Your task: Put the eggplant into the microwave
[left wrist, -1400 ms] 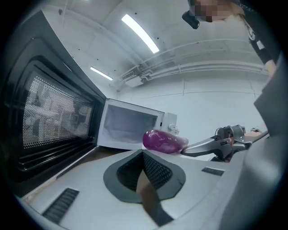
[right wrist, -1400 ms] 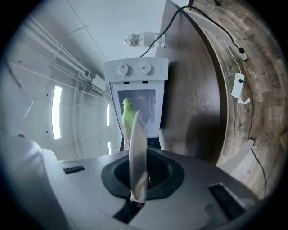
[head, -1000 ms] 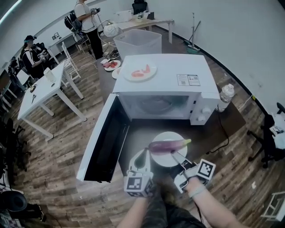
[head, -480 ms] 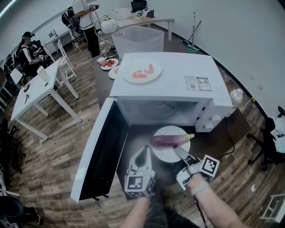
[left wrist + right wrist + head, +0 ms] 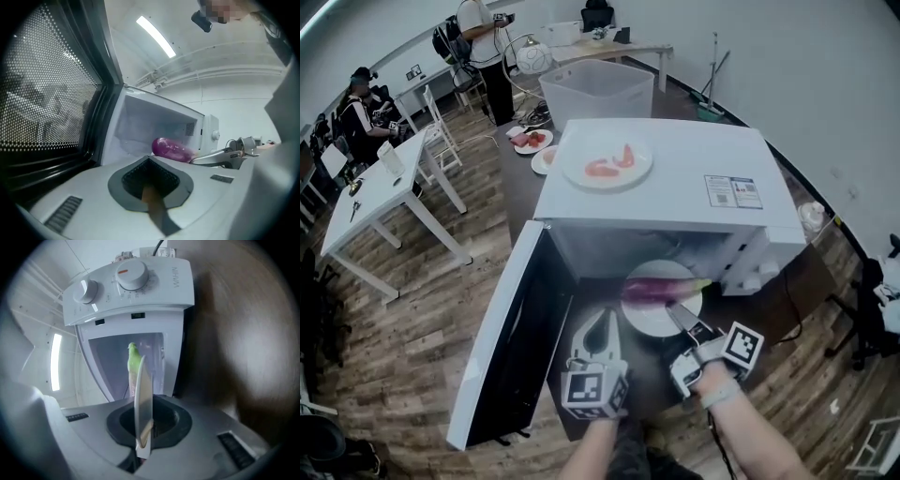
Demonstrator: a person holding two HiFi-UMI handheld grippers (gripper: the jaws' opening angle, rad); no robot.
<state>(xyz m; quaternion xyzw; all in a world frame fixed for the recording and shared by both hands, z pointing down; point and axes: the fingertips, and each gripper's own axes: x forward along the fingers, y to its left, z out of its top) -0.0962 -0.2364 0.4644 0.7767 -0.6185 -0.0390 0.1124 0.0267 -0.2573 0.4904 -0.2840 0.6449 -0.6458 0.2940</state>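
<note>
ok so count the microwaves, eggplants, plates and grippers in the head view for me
microwave: 1
eggplant: 1
plates: 4 (held plate, plate on top, two table plates on the dark table behind)
grippers: 2 (left gripper, right gripper)
total: 8

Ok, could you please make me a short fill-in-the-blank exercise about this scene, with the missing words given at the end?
1. The purple eggplant lies on a white ____.
2. Its near rim is gripped by the ____ gripper.
3. The door of the microwave stands ____.

Missing words: plate; right; open.
</note>
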